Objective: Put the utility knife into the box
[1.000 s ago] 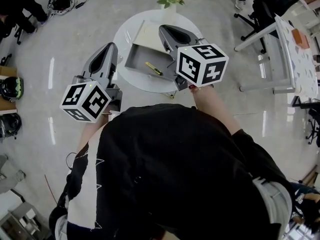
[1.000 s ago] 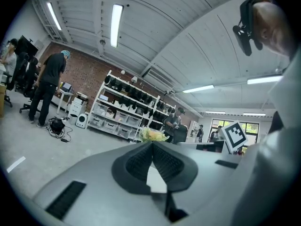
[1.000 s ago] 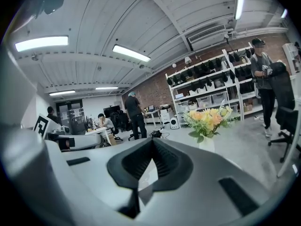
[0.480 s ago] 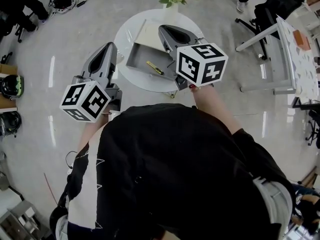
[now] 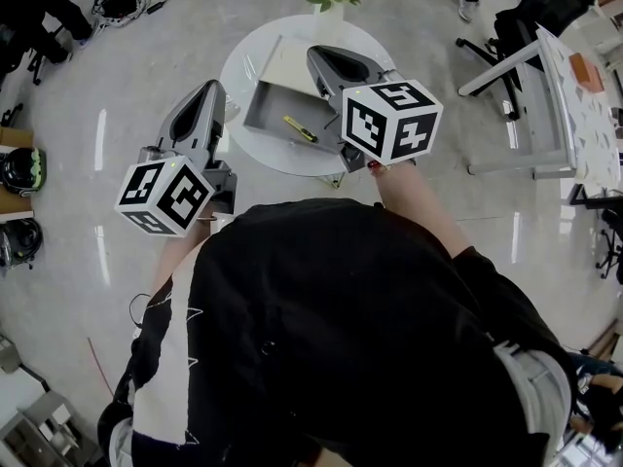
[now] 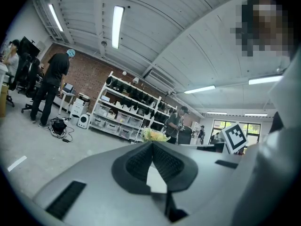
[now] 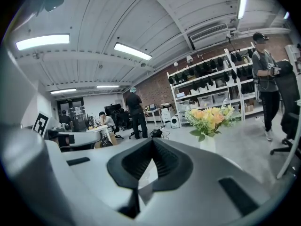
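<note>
Grey plastic makes up the shallow open box [image 5: 271, 117], which is set on a round white table [image 5: 241, 74]. A pale panel [image 5: 290, 64] is seen along the box's far edge (whether it is the box's lid cannot be told). The yellow utility knife [image 5: 299, 129] is found inside the box, laid flat on its floor towards the near right corner, slanted across it and untouched by either tool.

The left gripper [image 5: 212, 89] is held at the table's left edge, its nose pointed away from the person and well apart from the knife. In the left gripper view its jaws are pressed together at the tip, and nothing is caught between them. The right gripper [image 5: 317, 56] is seen across the right side of the box in the head view, just beside the knife in the picture, though its height above the box cannot be judged. In the right gripper view its jaws are likewise closed on each other, with nothing between the pads.

A bunch of orange and yellow flowers [image 7: 210, 118] in a white vase [image 7: 207, 143] is placed at the far rim of the table. Storage shelves [image 6: 126, 108] are lined along a brick wall behind, and a person in dark clothes [image 6: 52, 87] is seen standing on the floor at the left.
</note>
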### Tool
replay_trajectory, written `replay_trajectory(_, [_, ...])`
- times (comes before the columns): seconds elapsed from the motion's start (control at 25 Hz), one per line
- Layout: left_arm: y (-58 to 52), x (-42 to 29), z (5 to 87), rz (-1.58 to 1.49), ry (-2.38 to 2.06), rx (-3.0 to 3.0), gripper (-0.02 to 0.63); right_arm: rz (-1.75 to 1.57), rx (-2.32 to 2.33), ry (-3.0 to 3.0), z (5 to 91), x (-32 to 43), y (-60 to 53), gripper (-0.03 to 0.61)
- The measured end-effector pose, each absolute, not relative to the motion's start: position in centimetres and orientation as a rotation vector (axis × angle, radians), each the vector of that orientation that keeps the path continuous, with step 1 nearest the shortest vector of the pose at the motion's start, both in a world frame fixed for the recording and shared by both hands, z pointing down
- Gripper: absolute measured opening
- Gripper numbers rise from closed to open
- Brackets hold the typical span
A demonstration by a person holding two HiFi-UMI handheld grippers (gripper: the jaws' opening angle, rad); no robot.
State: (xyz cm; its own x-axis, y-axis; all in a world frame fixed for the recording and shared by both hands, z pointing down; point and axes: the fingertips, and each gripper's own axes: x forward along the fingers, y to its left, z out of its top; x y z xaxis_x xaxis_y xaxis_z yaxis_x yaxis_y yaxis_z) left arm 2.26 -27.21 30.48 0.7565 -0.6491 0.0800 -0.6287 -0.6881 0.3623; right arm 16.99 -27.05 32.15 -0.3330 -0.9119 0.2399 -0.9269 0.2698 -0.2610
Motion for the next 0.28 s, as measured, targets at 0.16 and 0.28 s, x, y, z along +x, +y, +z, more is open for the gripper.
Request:
replay_trajectory(0.16, [-27.13, 2.27, 30.55, -0.077, -0.978, 2.584, 0.011, 0.558, 1.784, -2.466, 32.37, 16.94, -27.01, 0.005])
replay_trajectory(0.28, [-27.17, 2.23, 30.59, -0.078, -0.981, 2.584, 0.011, 0.558, 1.779, -2.465, 32.52, 16.87, -27.06, 0.005])
